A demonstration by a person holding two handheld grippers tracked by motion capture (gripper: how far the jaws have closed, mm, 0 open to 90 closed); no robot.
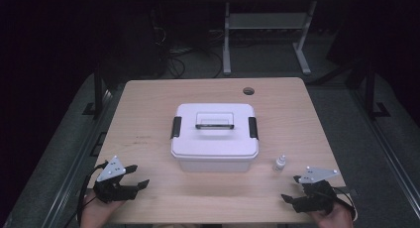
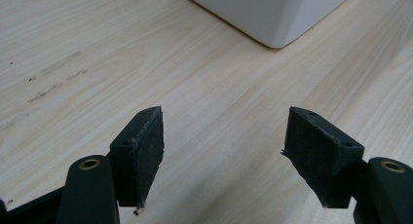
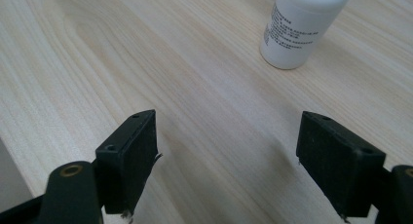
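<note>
My left claw rests low at the near left corner of the table, jaws spread wide on nothing; my right claw sits at the near right corner, equally agape and empty. The small white bottle stands upright just ahead of it, beside the lidded white box. My right gripper view shows print on the bottle; my left gripper view catches a box corner.
</note>
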